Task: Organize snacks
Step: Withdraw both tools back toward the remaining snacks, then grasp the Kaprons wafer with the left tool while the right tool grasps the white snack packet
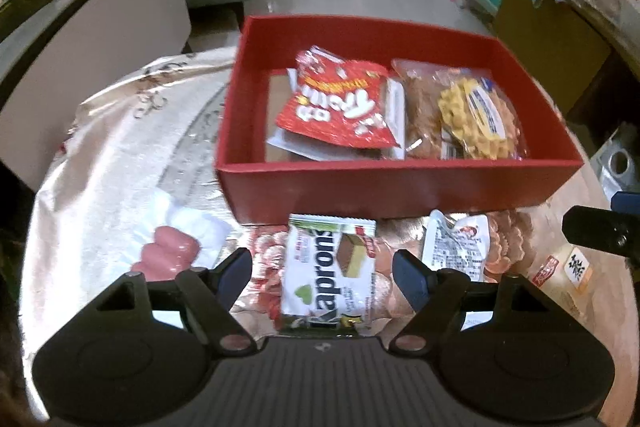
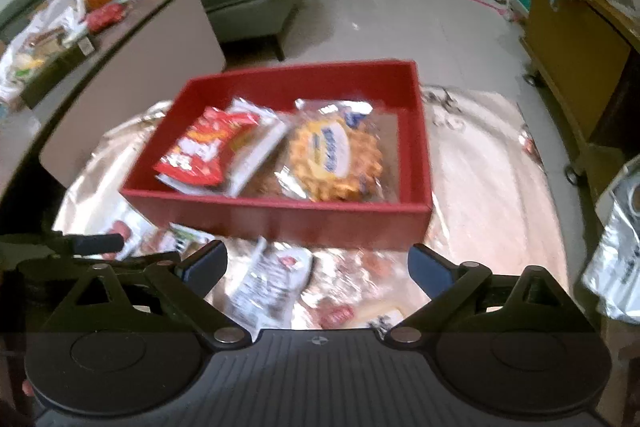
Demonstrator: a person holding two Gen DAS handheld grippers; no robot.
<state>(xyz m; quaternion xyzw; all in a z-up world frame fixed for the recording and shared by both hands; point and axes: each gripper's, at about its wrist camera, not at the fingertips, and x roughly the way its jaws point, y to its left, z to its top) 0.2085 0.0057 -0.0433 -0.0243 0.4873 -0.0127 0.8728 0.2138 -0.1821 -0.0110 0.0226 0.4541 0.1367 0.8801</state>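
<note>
The left gripper (image 1: 322,267) hangs with fingers spread, pinching nothing, a white wafer packet (image 1: 326,277) lying between them without touching the pads. At twelve o'clock from it sits the red box (image 1: 400,183), holding a red snack bag (image 1: 340,103) and a yellow biscuit pack (image 1: 476,119). The right gripper (image 2: 318,267) stands wide and empty above a white sachet (image 2: 268,283).

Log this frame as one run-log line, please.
left gripper: open over wafer pack | right gripper: open, empty | red box: holds snacks
</note>
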